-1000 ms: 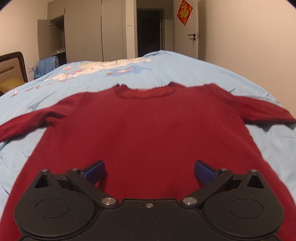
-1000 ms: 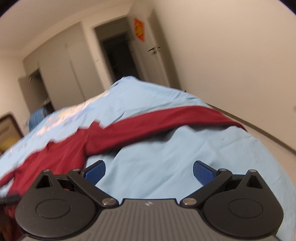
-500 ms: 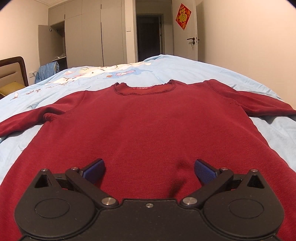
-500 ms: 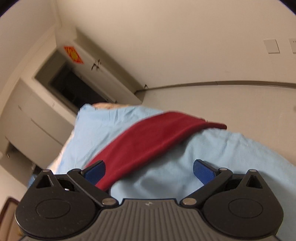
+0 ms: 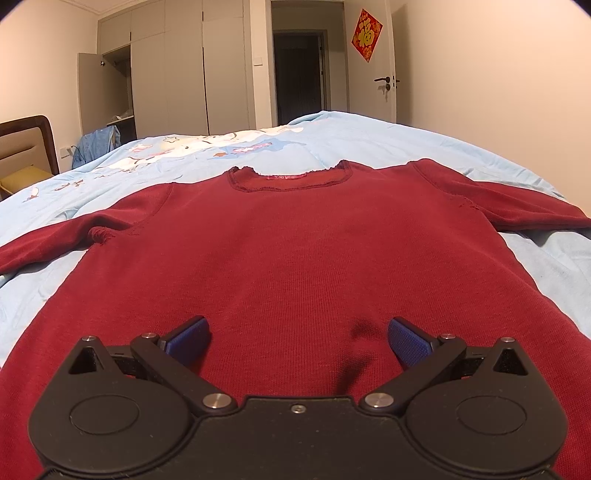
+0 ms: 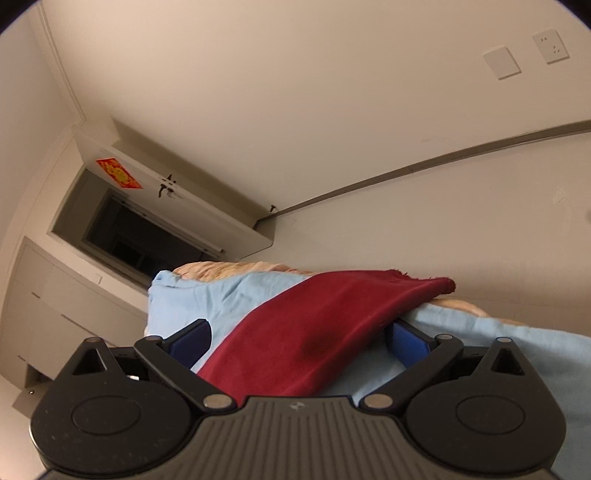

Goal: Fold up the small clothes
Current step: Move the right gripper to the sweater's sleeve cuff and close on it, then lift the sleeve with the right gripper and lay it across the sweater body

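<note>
Both tongs stand with their blue pads spread wide and nothing pinched: the left gripper [image 5: 297,336] fills the bottom of its frame, poised over the lower body of a dark red sweater [image 5: 295,251], while the right gripper [image 6: 297,339] sits tilted at the bottom of its own frame, straddling one red sleeve [image 6: 332,317] that runs from the lower centre up toward the right. Behind them a light blue bedspread [image 5: 388,144] covers a bed across the middle of the left view, and the sweater lies flat on it, front up, neckline [image 5: 288,179] toward the far end, sleeves stretched out to the left and right edges. At upper left stands a pale wardrobe [image 5: 166,74] with one door ajar. Upper centre shows a dark doorway [image 5: 299,77]. On the white door at upper right hangs a small red paper decoration [image 5: 366,35].
</note>
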